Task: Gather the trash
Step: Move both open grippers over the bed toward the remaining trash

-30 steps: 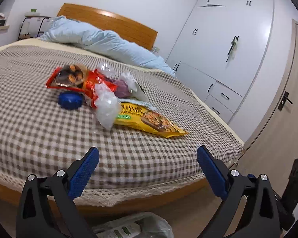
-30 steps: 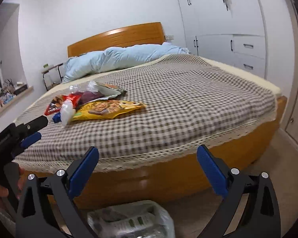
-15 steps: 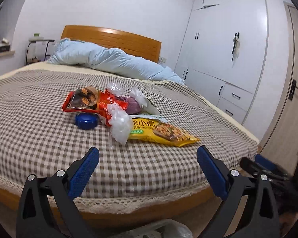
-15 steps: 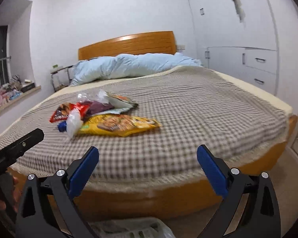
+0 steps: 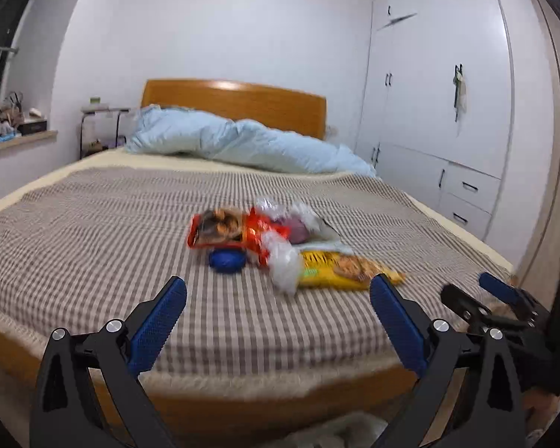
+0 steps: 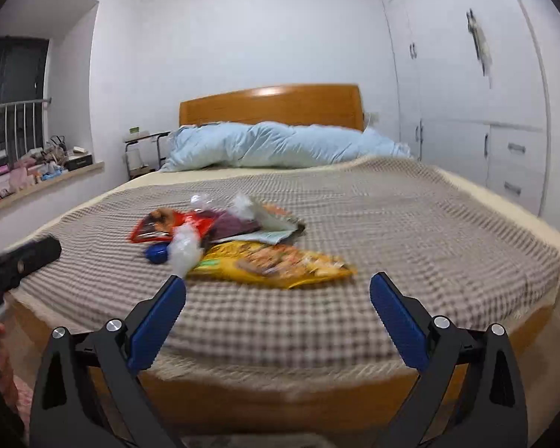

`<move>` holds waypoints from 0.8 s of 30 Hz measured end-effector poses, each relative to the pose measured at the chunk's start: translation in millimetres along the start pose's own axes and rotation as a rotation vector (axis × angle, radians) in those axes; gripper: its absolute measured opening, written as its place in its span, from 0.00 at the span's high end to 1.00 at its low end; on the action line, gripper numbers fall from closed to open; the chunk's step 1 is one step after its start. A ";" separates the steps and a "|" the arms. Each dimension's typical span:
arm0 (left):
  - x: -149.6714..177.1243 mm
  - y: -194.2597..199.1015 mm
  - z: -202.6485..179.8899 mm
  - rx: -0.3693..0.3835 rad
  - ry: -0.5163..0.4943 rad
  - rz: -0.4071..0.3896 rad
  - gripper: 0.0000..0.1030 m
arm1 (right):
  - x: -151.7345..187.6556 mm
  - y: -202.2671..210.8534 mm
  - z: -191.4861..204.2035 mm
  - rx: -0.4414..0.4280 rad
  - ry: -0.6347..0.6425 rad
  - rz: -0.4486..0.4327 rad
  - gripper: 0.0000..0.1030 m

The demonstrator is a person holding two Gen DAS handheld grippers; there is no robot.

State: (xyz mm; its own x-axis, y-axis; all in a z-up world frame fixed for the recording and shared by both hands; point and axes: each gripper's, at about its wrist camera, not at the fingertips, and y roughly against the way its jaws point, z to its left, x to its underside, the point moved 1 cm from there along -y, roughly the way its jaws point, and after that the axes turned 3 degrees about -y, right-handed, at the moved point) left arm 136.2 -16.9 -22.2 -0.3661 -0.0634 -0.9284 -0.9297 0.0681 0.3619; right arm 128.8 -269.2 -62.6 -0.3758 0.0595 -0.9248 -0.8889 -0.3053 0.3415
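Note:
A pile of trash lies on the checked bedspread (image 5: 93, 246): a yellow snack bag (image 5: 343, 267) (image 6: 276, 263), a red snack wrapper (image 5: 224, 229) (image 6: 160, 226), a blue round lid (image 5: 226, 260) (image 6: 156, 254), a crumpled clear plastic bag (image 5: 283, 265) (image 6: 184, 250) and a purple packet (image 5: 298, 227) (image 6: 231, 222). My left gripper (image 5: 278, 310) is open and empty, at the foot of the bed short of the pile. My right gripper (image 6: 278, 310) is open and empty, also short of the pile; it shows in the left wrist view (image 5: 500, 298).
A light blue duvet (image 5: 239, 145) lies by the wooden headboard (image 5: 235, 100). White wardrobes (image 5: 440, 112) line the right wall. A cluttered window sill (image 6: 37, 171) and a small side table (image 6: 142, 149) stand at the left. The bed's wooden foot edge (image 6: 280, 395) is close below.
Both grippers have risen and come closer to the bed, level with the mattress. The plastic bag on the floor has dropped out of view. Both stay open.

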 end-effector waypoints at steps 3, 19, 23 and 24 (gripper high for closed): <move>-0.8 25.7 -3.1 -0.030 -0.057 -0.036 0.07 | -2.7 18.8 13.3 0.008 0.045 -0.037 0.08; -5.2 104.9 -4.0 -0.004 -0.004 -0.143 0.07 | -11.6 68.7 45.8 0.016 0.078 -0.088 0.08; -9.1 101.8 -0.5 0.008 0.001 -0.165 0.07 | -14.6 69.7 46.9 0.058 0.088 -0.116 0.08; -9.4 99.3 0.0 0.016 0.004 -0.170 0.07 | -14.0 68.8 45.4 0.069 0.090 -0.121 0.08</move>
State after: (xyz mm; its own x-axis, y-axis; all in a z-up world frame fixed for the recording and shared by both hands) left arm 47.3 -9.5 22.5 -0.2035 -0.0796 -0.9758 -0.9776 0.0722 0.1979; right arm 61.0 -247.8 -18.5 -0.2428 0.0059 -0.9700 -0.9432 -0.2352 0.2347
